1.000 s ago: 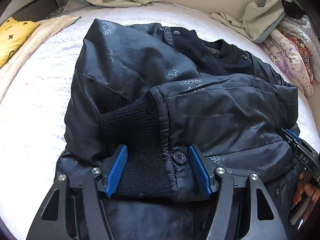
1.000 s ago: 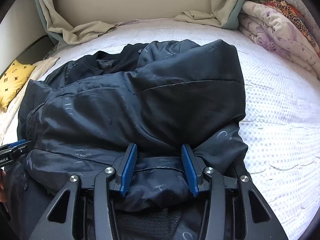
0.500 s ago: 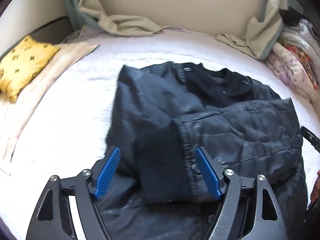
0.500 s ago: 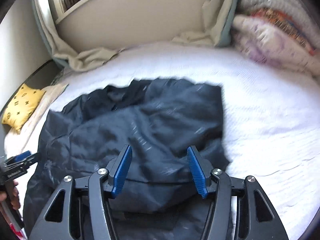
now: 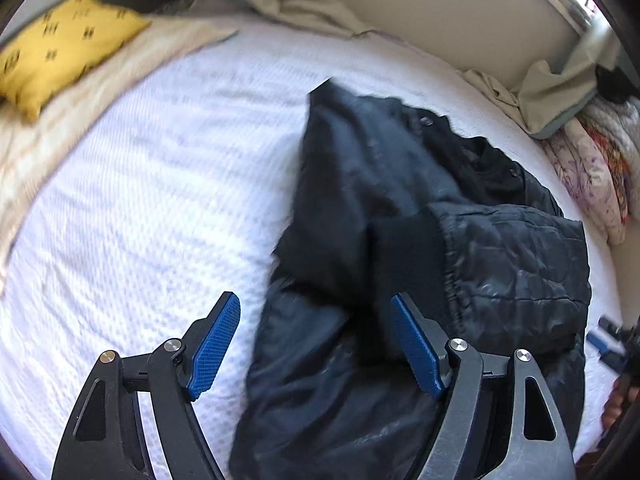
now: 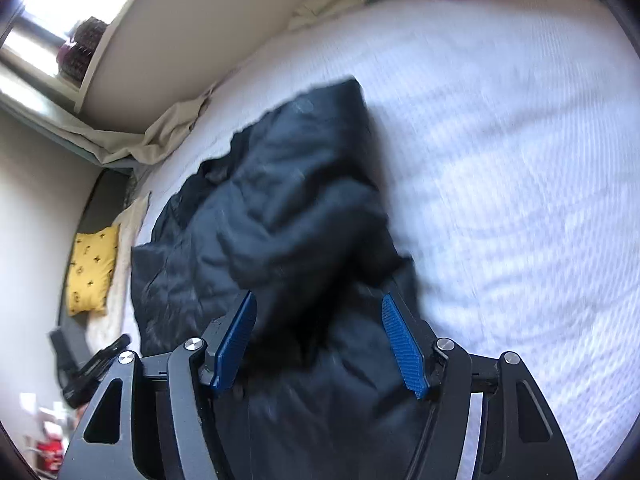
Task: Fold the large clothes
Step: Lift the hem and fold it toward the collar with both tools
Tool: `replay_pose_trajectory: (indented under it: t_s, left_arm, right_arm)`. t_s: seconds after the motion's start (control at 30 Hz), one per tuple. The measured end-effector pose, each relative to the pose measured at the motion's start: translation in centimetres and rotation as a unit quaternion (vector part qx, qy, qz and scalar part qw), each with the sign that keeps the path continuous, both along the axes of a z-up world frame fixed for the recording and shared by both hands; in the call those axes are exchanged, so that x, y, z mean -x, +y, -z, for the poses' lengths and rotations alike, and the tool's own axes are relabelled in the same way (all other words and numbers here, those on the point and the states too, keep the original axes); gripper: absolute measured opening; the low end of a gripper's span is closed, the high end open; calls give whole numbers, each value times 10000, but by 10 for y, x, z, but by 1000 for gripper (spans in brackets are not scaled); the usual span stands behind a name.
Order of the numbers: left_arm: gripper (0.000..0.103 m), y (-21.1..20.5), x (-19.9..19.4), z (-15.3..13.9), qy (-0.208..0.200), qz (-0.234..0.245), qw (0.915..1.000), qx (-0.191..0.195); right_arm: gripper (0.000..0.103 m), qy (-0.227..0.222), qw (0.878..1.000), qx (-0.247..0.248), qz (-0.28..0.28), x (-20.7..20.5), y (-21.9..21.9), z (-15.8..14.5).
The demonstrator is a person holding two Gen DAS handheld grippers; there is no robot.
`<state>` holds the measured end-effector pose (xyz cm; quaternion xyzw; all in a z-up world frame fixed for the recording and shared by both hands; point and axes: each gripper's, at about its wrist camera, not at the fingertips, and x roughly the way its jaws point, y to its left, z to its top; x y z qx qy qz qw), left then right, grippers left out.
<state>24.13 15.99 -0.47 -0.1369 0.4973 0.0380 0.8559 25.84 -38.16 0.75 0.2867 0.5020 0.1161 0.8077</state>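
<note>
Both the left hand-held gripper (image 5: 316, 344) and the right hand-held gripper (image 6: 318, 346) are wide, jaws just opening, holding nothing; the released puffy black quilted jacket (image 5: 420, 240) may spring open toward 6 o'clock.

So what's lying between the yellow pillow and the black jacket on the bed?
Left wrist view: a cream blanket beside the yellow pillow, then bare white bedcover up to the black jacket.
</note>
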Motion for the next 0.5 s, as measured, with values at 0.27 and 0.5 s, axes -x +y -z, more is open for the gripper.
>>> replay_pose_trajectory:
  t_s: [0.27,0.5]
  left_arm:
    - [81,21,21,21,506,348,9894,1316]
    - [81,27,54,28,963,520,9833,1452]
  right_arm:
    - [61,794,9935,-813,17,34,-43,50]
    - [60,1023,9884,-1013,-492,75,-38,51]
